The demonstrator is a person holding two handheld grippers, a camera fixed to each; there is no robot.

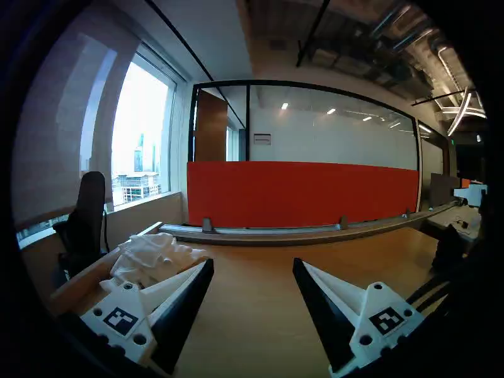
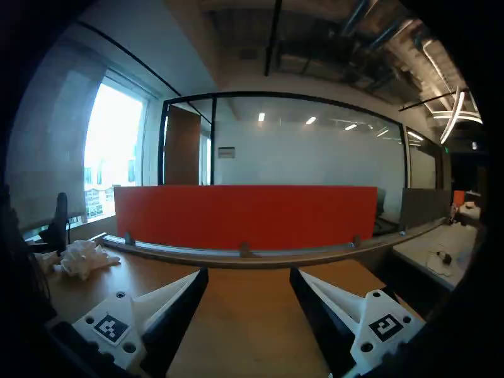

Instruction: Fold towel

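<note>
The white towel [image 1: 151,258] lies crumpled at the far left of the wooden desk [image 1: 264,296], before the orange divider [image 1: 302,192], while the left gripper [image 1: 252,264] and the right gripper [image 2: 249,272] both hang wide open over the desk, holding nothing.

Crumpled towel [image 1: 151,257] near edge hidden behind left tool [image 1: 252,268] finger [image 1: 170,302], chair [image 1: 85,220] — lower part hidden by desk [image 1: 252,327]

White towel [image 1: 151,257], orange-red divider panel [image 1: 302,194], tan wooden desk [image 1: 264,296], black chair [image 1: 85,220].
</note>
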